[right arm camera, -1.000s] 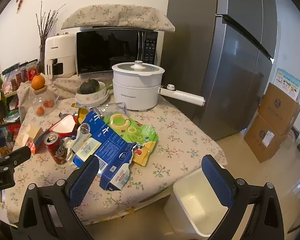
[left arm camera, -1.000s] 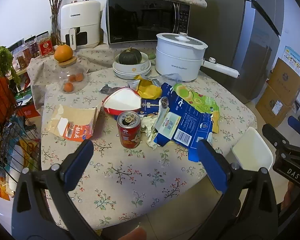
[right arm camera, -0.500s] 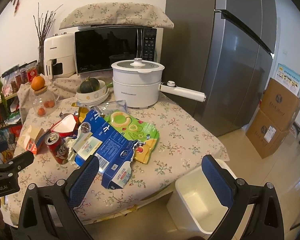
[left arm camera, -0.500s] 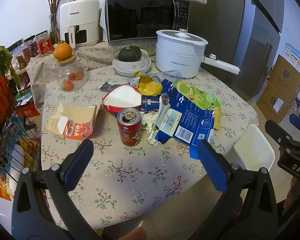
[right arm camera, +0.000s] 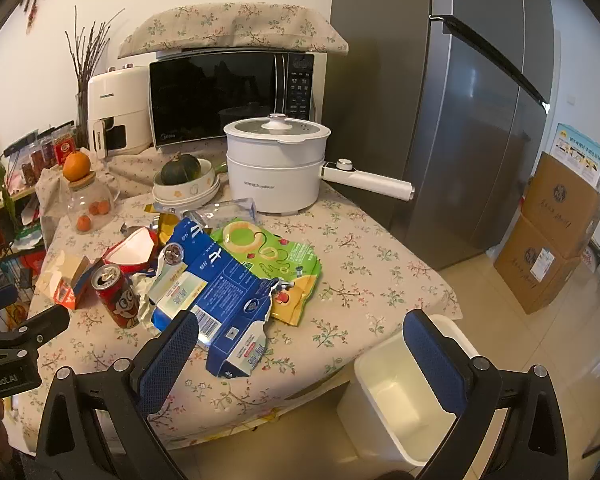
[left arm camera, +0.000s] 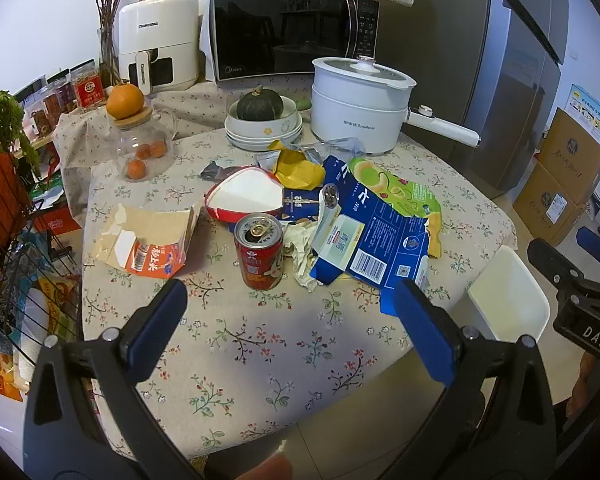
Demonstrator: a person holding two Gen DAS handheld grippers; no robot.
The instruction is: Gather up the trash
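Trash lies on the floral table (left arm camera: 260, 360): a red drink can (left arm camera: 259, 256) (right arm camera: 116, 294) standing upright, a torn orange carton (left arm camera: 148, 240), a red-rimmed white wrapper (left arm camera: 246, 196), a flattened blue carton (left arm camera: 370, 240) (right arm camera: 224, 292), a green snack bag (right arm camera: 276, 252) and a yellow wrapper (left arm camera: 298, 166). A white bin (right arm camera: 400, 396) (left arm camera: 508, 300) stands on the floor by the table's right edge. My left gripper (left arm camera: 288, 320) is open and empty, short of the can. My right gripper (right arm camera: 300, 356) is open and empty, over the table edge beside the bin.
At the back stand a white electric pot (left arm camera: 360, 104) with a long handle, bowls holding a squash (left arm camera: 262, 118), a glass jar topped by an orange (left arm camera: 140, 136), a microwave (left arm camera: 292, 36) and an air fryer (left arm camera: 158, 40). A fridge (right arm camera: 480, 120) and cardboard boxes (right arm camera: 556, 232) stand at right, a wire rack (left arm camera: 16, 280) at left.
Both grippers have shifted slightly; the table and bin appear a bit nearer in the right view. Nothing on the table has moved.
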